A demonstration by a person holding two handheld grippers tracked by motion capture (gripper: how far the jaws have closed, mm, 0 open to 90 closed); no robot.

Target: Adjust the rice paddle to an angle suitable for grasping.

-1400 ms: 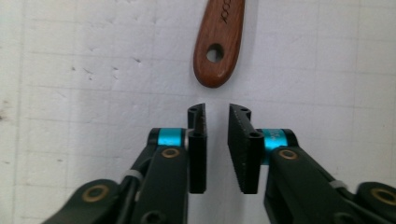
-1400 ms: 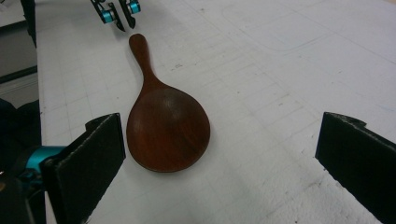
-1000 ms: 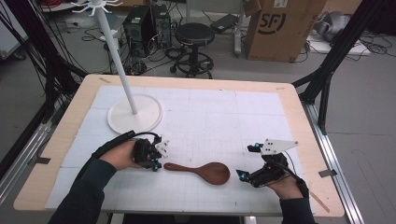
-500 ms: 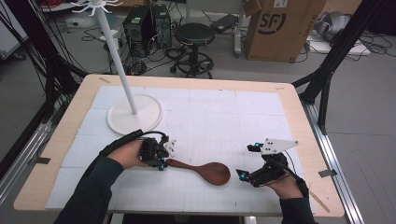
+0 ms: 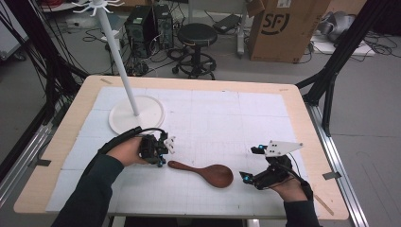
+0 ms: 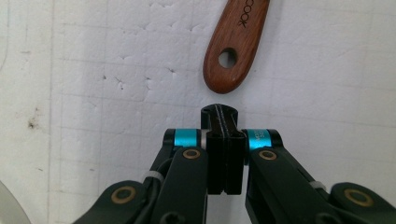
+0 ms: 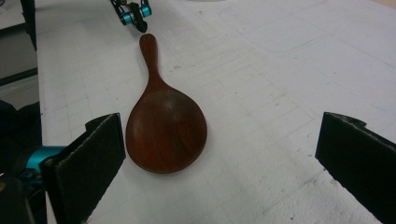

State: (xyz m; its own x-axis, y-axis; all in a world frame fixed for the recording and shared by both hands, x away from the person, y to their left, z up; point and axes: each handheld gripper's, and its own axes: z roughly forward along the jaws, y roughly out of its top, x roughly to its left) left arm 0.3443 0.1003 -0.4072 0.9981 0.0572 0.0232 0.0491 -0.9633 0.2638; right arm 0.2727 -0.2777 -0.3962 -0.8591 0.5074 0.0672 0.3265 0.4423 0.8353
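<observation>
A dark brown wooden spoon with a wide round bowl point(image 5: 208, 172) lies flat on the white gridded mat point(image 5: 222, 118) that covers the light wooden worktop point(image 5: 302, 109). It is near the front edge, between the two hands. Its thin handle points to the person's left, and its round bowl points to the right. The end of the handle has a small hole in it point(image 6: 227, 59), and the word "COOK" is printed on the wood beside the hole. The left gripper point(image 6: 218, 114) sits just at the tip of the handle, very close but not touching it. Its two black jaws are pressed tight together and hold nothing. The right gripper point(image 5: 247, 177) rests low by the bowl end of the spoon, a little apart from it. Its jaws are spread very wide, and nothing is between them. Farther back on the left of the mat stands a tall white pole on a round white base point(image 5: 136, 113). Beyond the worktop, on the floor, stand a black round stool point(image 5: 197, 35) and a brown cardboard box point(image 5: 283, 28).
</observation>
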